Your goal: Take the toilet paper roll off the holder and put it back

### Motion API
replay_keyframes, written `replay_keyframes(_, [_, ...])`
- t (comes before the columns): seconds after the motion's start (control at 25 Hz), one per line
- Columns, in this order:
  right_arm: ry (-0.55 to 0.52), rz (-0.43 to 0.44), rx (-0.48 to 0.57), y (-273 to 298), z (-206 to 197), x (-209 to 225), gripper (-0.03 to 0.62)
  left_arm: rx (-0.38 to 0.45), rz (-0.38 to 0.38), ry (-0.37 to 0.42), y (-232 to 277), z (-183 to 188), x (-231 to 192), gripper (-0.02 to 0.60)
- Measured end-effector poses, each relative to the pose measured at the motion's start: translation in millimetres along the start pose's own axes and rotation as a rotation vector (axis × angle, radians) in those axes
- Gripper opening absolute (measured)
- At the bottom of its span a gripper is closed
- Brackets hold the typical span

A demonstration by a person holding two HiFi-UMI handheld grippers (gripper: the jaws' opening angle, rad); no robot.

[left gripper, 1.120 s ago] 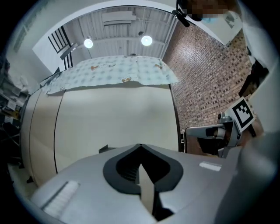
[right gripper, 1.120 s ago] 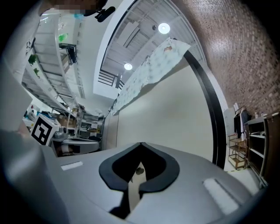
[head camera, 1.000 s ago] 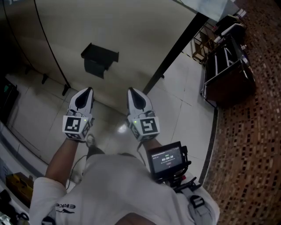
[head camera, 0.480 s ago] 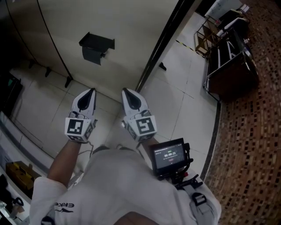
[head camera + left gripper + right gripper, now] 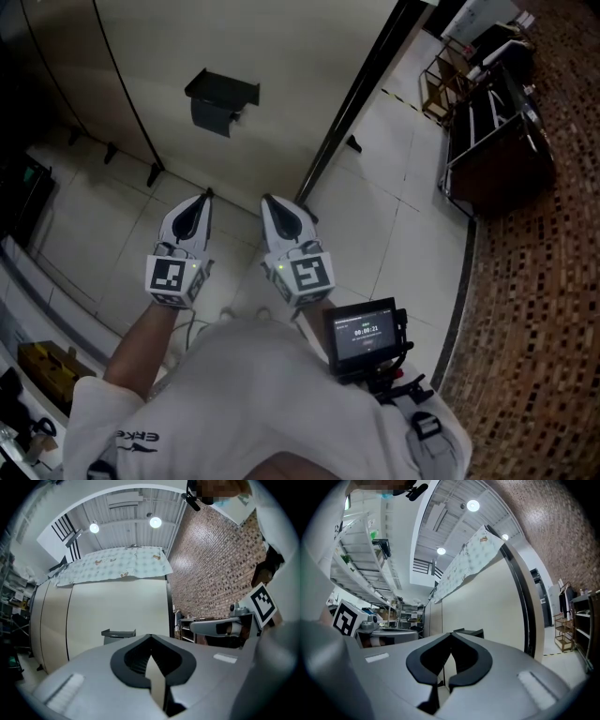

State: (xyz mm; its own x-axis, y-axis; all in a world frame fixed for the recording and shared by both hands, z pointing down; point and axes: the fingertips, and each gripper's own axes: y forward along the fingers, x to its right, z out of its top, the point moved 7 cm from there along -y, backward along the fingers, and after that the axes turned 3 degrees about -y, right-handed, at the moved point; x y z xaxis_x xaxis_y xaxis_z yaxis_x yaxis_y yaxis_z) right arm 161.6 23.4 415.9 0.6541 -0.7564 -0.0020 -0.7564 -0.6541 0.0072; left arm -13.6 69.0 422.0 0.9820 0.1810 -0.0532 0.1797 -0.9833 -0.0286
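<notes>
Holder (image 5: 221, 97), apparently wall-mounted, beyond closed left hand-held gripper (image 5: 203, 197).

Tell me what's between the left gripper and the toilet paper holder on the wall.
Nothing. In the head view, only bare beige wall panel separates the left gripper from the toilet paper holder. The left gripper view shows the same unobstructed stretch.

On the partition (image 5: 291, 56), the holder (image 5: 222, 98) sits at twelve o'clock from the left gripper (image 5: 203, 197), eleven o'clock from the right gripper (image 5: 269, 201).
</notes>
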Motion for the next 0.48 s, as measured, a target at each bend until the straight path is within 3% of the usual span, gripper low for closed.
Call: replay_keyframes(0.48, [0.002, 0.011, -0.023, 9.2, -0.4, -8.6, 0.011, -0.014, 0.006, -0.031, -1.6, 2.0, -4.2, 0.002])
